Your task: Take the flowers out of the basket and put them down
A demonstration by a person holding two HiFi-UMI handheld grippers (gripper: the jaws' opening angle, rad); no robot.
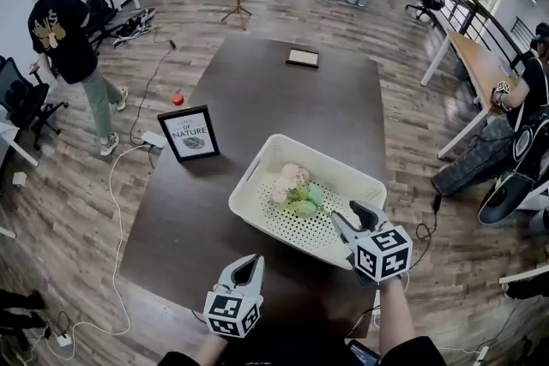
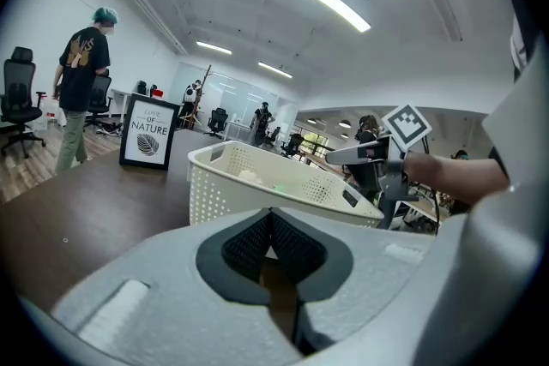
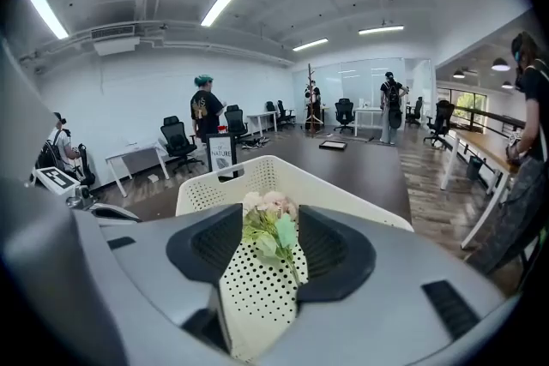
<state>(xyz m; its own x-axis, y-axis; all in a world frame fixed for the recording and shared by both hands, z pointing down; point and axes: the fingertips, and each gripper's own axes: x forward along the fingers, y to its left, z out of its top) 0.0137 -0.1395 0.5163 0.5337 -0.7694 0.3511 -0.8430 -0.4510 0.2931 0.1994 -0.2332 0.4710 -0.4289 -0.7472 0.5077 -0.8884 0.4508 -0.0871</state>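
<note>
A bunch of pale pink flowers with green leaves (image 1: 296,189) lies on the dotted floor of a white plastic basket (image 1: 364,180) on the dark table (image 1: 257,90). My right gripper (image 1: 346,214) hovers over the basket's near right corner, pointing at the flowers. Its jaws are open and hold nothing. In the right gripper view the flowers (image 3: 270,223) lie ahead, seen in the gap of the right gripper (image 3: 270,251), untouched by the pads. My left gripper (image 1: 249,263) sits near the table's front edge, left of the basket, shut and empty. The left gripper view shows its pads meeting (image 2: 270,223) and the basket (image 2: 257,176) ahead.
A framed "Of Nature" sign (image 1: 189,135) stands left of the basket. A flat dark book (image 1: 302,57) lies at the table's far end. A person (image 1: 64,39) stands on the floor at left, another sits at right. Cables (image 1: 120,184) run across the floor at left.
</note>
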